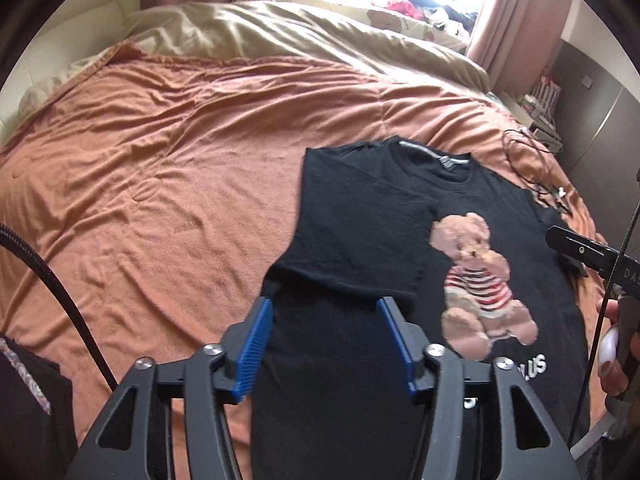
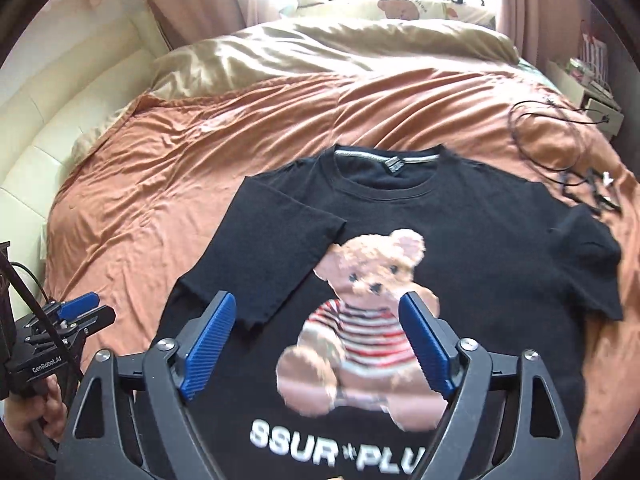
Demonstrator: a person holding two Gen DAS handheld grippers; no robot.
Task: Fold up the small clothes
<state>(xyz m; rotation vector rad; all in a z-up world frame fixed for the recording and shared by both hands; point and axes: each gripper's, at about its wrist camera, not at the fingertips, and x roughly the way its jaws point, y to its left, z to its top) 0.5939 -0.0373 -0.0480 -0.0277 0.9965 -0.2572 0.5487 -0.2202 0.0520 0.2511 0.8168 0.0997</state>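
Black tee (image 2: 460, 248) on the bed (image 2: 224, 136): one sleeve (image 2: 264, 256) folded in, other still out; both grippers (image 1: 326, 344) (image 2: 316, 344) spread, empty.

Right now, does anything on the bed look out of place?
Yes: a tangle of black cables lies on the orange blanket beside the black T-shirt, near its unfolded sleeve.

My right gripper (image 2: 316, 344) hangs open and empty above the black T-shirt (image 2: 472, 248) lying face up on the bed (image 2: 240, 120), one sleeve (image 2: 272, 264) folded across its chest.
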